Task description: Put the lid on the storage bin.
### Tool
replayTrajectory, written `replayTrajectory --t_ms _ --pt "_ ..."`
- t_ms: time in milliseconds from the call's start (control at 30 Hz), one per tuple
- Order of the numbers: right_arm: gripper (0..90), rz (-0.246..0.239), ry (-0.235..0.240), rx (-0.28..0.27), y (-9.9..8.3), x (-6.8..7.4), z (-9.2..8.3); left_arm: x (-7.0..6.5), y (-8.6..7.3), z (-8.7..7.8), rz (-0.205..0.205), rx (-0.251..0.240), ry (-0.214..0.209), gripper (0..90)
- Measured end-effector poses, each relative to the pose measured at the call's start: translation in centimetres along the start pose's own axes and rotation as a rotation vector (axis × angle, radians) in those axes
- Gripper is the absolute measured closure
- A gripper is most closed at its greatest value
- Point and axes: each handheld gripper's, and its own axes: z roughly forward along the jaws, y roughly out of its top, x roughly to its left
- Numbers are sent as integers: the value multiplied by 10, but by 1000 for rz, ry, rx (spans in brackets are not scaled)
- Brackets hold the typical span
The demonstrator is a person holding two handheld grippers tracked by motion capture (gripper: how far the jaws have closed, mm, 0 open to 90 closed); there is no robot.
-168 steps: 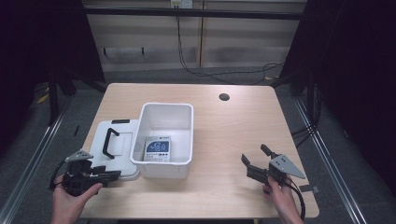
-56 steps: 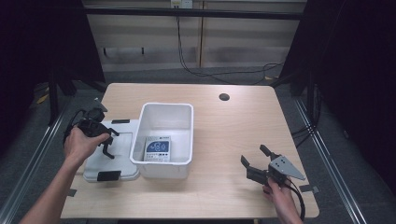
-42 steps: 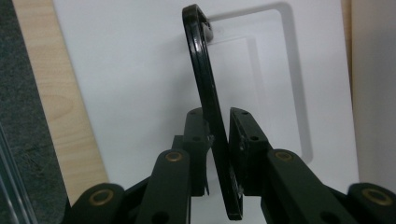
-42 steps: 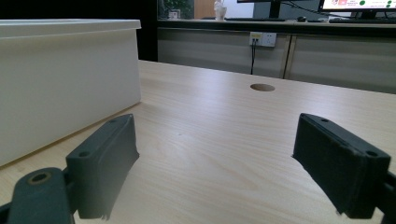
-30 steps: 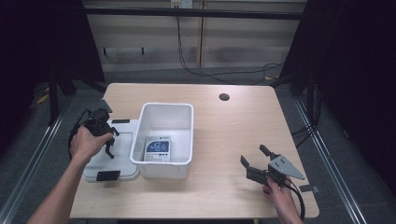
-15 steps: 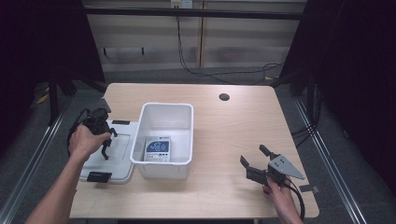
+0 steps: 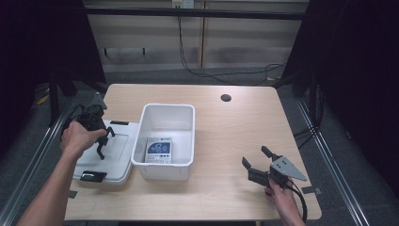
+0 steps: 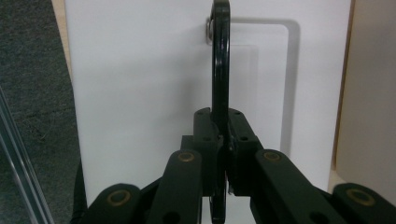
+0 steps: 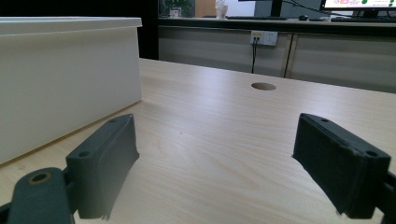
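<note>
In the high view the left gripper (image 7: 96, 129) is over the white lid (image 7: 107, 157), which lies flat on the tabletop (image 7: 235, 127) just left of the bin (image 7: 165, 134), while the right gripper (image 7: 261, 165) rests well apart near the front right. The left gripper view shows its jaws clamped on the lid's black handle (image 8: 220, 60). The right gripper view shows jaws spread wide over bare wood, with the bin's wall (image 9: 65, 70) at the left.

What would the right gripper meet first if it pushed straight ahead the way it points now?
Probably nothing soon. The right gripper, jaws open, points along bare table toward the round hole. The white bin stands off to its left, out of that line, though depth is hard to judge.
</note>
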Motion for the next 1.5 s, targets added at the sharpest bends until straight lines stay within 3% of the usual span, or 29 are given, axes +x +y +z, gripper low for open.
replayTrajectory --t_ms 300,867,933,1200,1367,1500 --pt "125 0 0 1 0 0 0 8 -2 -13 -7 5 14 848" --pt "126 1 0 0 0 0 0 -4 -4 -49 66 -48 11 848" --pt "126 -2 2 -1 0 0 0 -6 -4 -52 81 -33 14 848" --pt "126 -2 1 -5 0 0 0 -9 -4 -69 55 -68 5 848" --pt "126 -3 3 -6 0 0 0 -8 -6 -85 86 -82 -12 848" --pt "126 -3 2 -5 0 0 0 -6 -7 -94 85 -95 0 848"
